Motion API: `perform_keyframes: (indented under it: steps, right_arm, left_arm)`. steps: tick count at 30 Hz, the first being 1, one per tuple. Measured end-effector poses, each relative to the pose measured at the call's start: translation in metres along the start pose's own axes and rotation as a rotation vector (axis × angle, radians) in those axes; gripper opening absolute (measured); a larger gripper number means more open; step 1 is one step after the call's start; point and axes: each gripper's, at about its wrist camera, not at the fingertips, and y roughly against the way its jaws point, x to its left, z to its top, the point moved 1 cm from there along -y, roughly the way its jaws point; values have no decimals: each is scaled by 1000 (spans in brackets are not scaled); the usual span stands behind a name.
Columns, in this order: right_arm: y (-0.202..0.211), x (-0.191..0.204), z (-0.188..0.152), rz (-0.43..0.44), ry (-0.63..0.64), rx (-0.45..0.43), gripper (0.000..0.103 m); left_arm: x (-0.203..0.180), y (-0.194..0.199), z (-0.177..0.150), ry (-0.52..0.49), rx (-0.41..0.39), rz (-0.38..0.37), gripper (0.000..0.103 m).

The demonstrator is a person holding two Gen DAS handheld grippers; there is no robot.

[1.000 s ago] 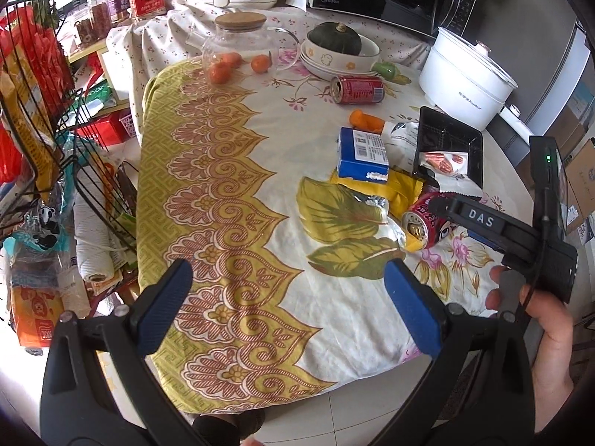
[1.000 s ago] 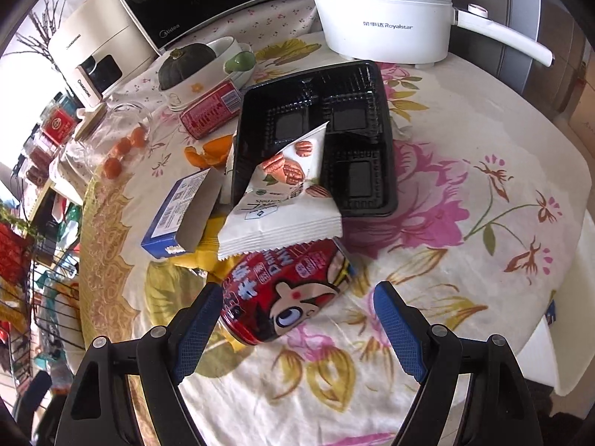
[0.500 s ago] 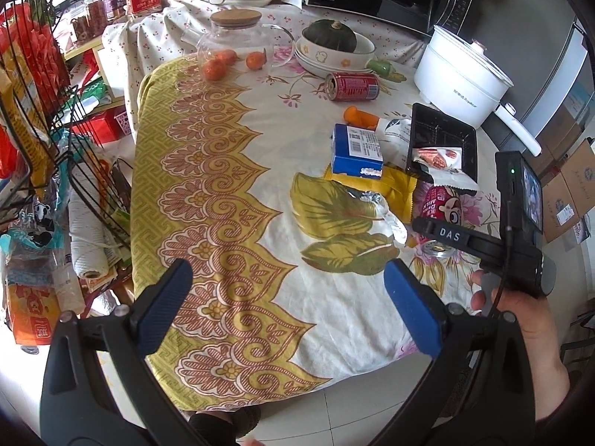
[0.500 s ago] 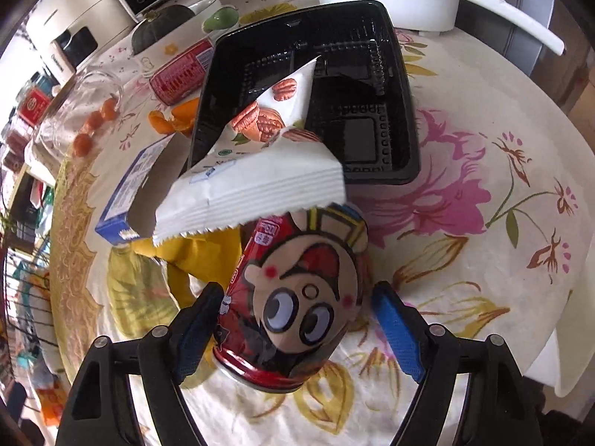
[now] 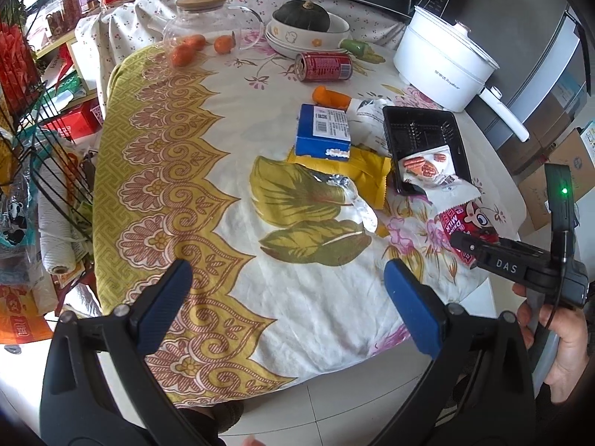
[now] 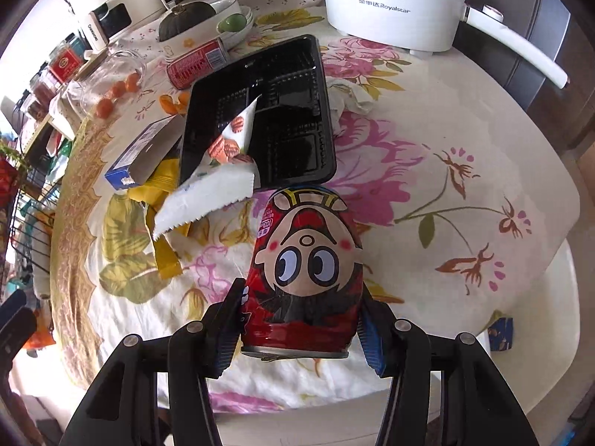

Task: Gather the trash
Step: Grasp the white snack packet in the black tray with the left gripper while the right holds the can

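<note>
Your right claw (image 6: 299, 329) squeezes the red can (image 6: 305, 271) just in front of the black tray (image 6: 290, 141), and your left claw (image 5: 288, 293) is wide open.

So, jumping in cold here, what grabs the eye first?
The red cartoon-face can, clamped in the right gripper, fills the near centre of the right wrist view. Behind it a black plastic tray holds a white snack wrapper. The left gripper hangs open over the table's near edge.
</note>
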Motion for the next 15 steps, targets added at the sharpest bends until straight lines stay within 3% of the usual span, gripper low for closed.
perform_keyframes:
  steps: [4,9,15]
  right_arm:
    - [10,-16,-9,17,19,16,56]
    - [7,-31,-13,75,5,50,56]
    - [3,-34,-11,88,42,80,56]
  left_arm:
    - [-17,-9,-1,-19,21,-33,102]
    - [-43,-19,-2,-31,48,-126,102]
    - [-81,-31,-6,-147,51,-159,96]
